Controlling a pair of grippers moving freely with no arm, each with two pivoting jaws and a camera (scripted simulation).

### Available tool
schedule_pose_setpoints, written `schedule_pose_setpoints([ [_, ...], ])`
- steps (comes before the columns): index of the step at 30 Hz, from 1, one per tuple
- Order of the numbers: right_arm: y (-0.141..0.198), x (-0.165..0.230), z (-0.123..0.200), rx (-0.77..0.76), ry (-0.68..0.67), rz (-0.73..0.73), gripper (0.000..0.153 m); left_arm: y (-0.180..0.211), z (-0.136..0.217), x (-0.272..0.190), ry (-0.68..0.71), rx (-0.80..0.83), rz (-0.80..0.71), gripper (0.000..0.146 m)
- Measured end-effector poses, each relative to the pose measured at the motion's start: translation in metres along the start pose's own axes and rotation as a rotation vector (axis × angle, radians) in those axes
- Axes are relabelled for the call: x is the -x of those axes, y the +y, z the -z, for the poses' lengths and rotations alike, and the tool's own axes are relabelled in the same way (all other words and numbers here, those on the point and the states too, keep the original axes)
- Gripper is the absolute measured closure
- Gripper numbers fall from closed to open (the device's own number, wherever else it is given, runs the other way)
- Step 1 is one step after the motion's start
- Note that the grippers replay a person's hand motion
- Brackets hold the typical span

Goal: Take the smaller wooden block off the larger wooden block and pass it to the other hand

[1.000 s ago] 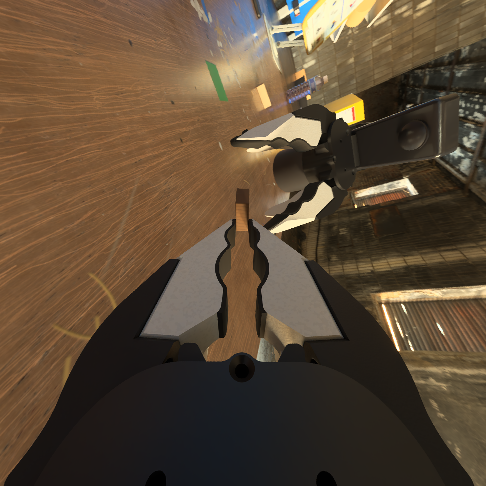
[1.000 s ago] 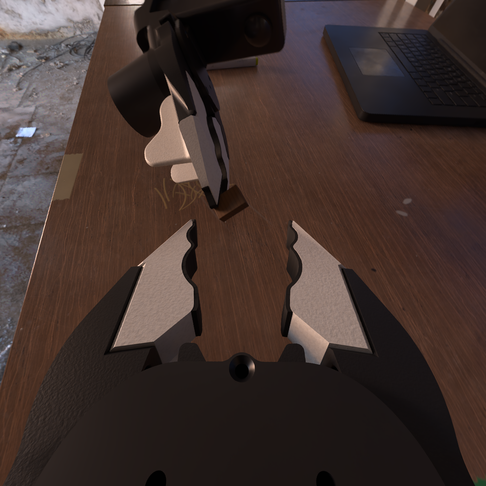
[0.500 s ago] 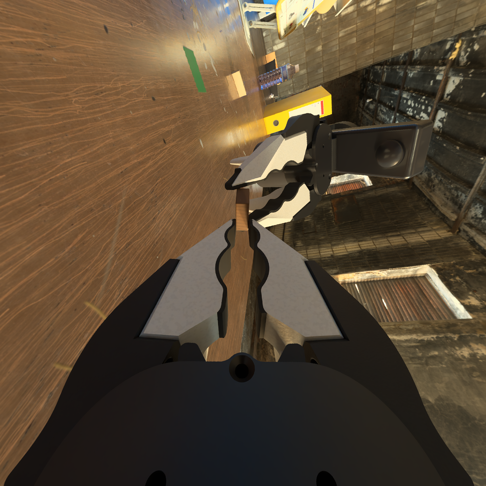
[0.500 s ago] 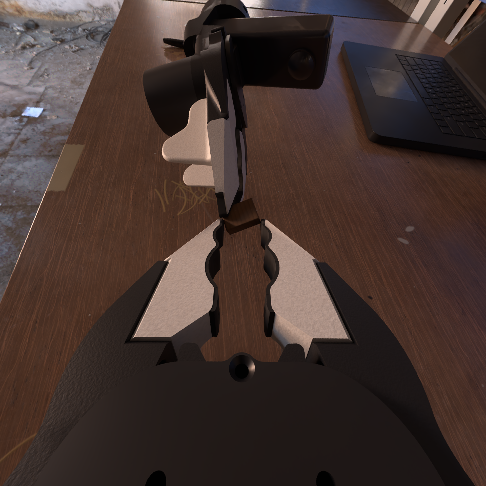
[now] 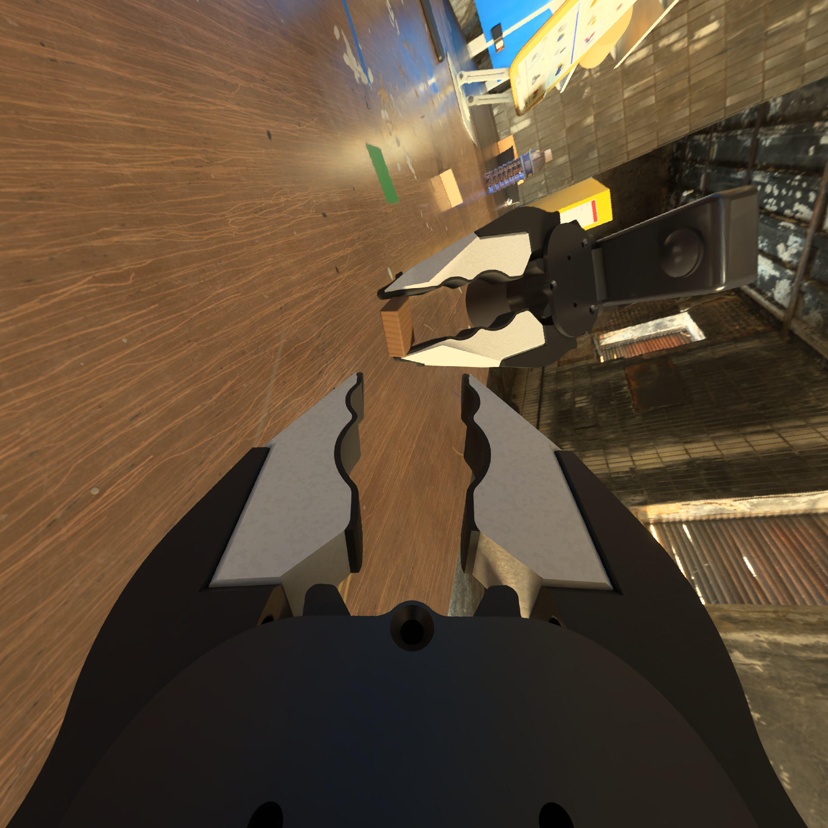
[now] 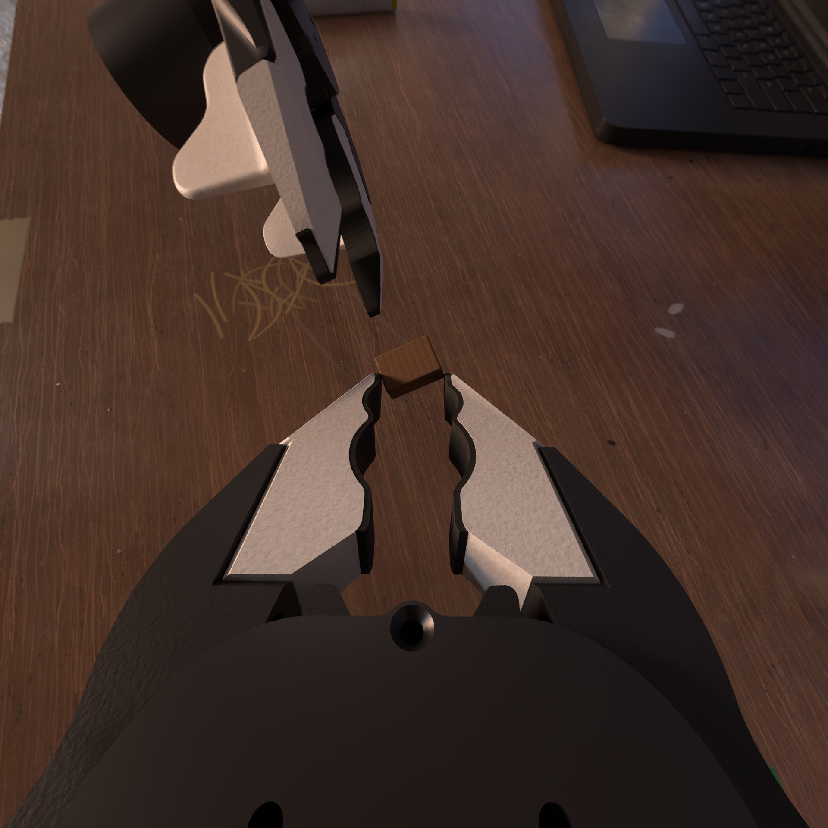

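Note:
The smaller wooden block [image 6: 410,372] sits between the tips of my right gripper [image 6: 411,380], which is shut on it above the wooden table [image 6: 582,313]. In the left wrist view the same block [image 5: 396,327] shows clamped between the right gripper's fingertips [image 5: 452,354]. My left gripper [image 5: 412,378] is open and empty, a short way back from the block. It also shows in the right wrist view [image 6: 347,286], tips pointing down toward the block without touching it. The larger wooden block [image 5: 446,188] lies far off on the table [image 5: 157,224].
A black laptop [image 6: 717,67] lies at the far right of the table. A green tape strip [image 5: 382,172], a plastic bottle [image 5: 515,170] and a yellow box [image 5: 578,201] lie beyond the larger block. Pale scratch marks [image 6: 269,291] mark the table under the left gripper.
My right gripper closed on the small block. My left gripper then let go of it, opened and drew back, so the block now sits only in the right gripper.

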State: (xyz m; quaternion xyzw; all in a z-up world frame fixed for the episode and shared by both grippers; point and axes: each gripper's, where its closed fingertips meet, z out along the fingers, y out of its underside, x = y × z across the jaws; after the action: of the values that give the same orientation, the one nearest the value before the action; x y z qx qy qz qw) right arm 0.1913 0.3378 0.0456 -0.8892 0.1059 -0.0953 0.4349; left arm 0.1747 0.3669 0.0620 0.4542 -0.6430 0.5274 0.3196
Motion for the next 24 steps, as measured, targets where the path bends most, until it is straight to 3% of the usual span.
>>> schedule_pose_setpoints([
  [11, 0.003, 0.001, -0.0028, 0.029, -0.011, -0.01, 0.125, 0.0029, -0.0012, 0.0003, -0.017, 0.01, -0.027, 0.103],
  [20, 0.0021, 0.0013, -0.0015, 0.017, -0.021, -0.022, 0.125, 0.0024, -0.0009, 0.0005, -0.018, 0.006, -0.028, 0.123],
  [24, 0.0024, 0.0014, -0.0016, 0.019, -0.022, -0.023, 0.125, 0.0024, -0.0008, 0.0004, -0.019, 0.006, -0.031, 0.124],
])
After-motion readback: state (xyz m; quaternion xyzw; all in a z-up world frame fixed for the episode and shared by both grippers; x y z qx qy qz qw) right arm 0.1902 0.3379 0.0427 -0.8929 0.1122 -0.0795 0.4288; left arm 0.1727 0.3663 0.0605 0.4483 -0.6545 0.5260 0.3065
